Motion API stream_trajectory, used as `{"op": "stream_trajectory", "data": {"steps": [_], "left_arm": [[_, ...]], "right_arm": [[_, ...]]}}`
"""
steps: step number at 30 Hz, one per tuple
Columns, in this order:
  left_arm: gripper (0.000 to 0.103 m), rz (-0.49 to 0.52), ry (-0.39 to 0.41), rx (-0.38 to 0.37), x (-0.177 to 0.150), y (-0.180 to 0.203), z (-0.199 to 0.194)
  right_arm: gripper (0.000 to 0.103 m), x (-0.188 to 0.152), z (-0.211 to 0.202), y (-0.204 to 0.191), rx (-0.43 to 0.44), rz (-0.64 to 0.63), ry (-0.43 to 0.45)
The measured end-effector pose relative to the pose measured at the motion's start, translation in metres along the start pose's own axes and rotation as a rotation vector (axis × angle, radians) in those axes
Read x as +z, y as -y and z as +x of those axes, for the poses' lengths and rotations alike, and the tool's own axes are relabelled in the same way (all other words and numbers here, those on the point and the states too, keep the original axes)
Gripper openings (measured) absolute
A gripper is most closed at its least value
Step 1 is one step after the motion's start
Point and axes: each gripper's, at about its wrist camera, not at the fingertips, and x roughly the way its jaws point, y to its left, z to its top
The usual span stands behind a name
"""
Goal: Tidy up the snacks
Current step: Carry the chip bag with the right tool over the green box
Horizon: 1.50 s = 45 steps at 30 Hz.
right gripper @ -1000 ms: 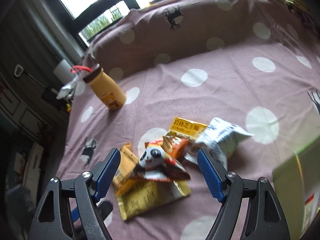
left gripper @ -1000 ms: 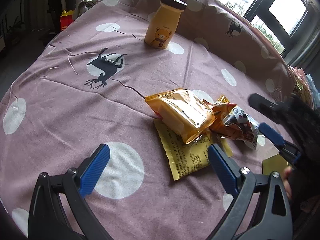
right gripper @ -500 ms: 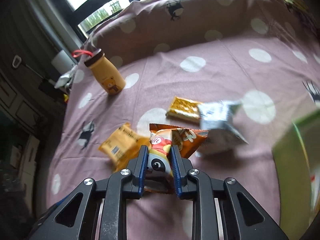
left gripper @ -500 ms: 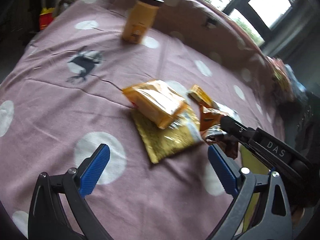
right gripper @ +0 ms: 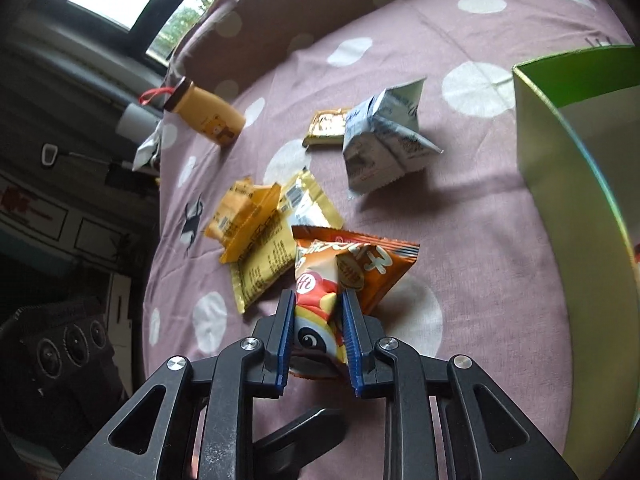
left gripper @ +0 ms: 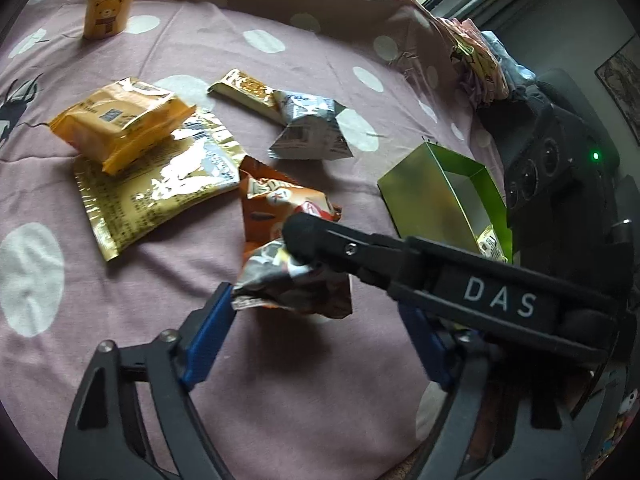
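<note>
Mauve polka-dot cloth [left gripper: 320,80] with deer prints, window behind, snacks scattered all over.

Left to right in the left wrist view:
- yellow bear bottle [left gripper: 108,4] way off at 11 o'clock, count: one
- orange biscuit pack [left gripper: 120,124] lying on top of a flat gold sachet [left gripper: 160,196], one each
- small gold bar pack [left gripper: 246,90] touching a silver-white packet [left gripper: 310,128], one each
- orange panda snack bag [left gripper: 288,280], one, up off the cloth
- open green box [left gripper: 424,192], one, with at least one pack peeking out from inside

So five loose snack packs, one of them in hand.

Right gripper [right gripper: 318,300] clamped tight on the panda bag's lower half, with the bag's long axis running roughly 6 to 12 out of the jaws. Left gripper [left gripper: 316,308] gaping fairly wide, jaws just been narrowing, with the bag's crimped end hanging between the tips. Left pad right at the crimp, but can't tell if actually touching; definitely not squeezing.

Key bit for the next move, guessing here: box sits at about 2 o'clock from the held bag, near but apart, open mouth facing this way. Right hand already has the bag and looks closer, so probably a short swing to 2 o'clock and drop in. Left hand maybe only steadying.
</note>
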Motion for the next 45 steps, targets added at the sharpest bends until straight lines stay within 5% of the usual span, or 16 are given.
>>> {"op": "stream_trajectory", "data": {"steps": [2, 6, 22, 33, 45], "left_arm": [[0.071, 0.001, 0.012, 0.002, 0.002, 0.000, 0.002], [0.044, 0.011, 0.083, 0.046, 0.006, 0.000, -0.010], [0.043, 0.225, 0.355, -0.092, 0.007, 0.083, -0.057], [0.043, 0.345, 0.340, -0.231, 0.008, 0.146, -0.031], [0.042, 0.318, 0.227, -0.301, 0.006, 0.166, 0.013]], "right_arm": [[0.025, -0.001, -0.002, 0.001, 0.005, 0.003, 0.002], [0.025, 0.001, -0.010, 0.002, 0.014, 0.006, 0.027], [0.025, -0.013, -0.135, -0.021, -0.012, -0.111, 0.416], [0.025, -0.021, -0.198, 0.016, -0.128, -0.028, 0.561], [0.025, -0.019, -0.204, 0.056, -0.239, 0.069, 0.518]]}}
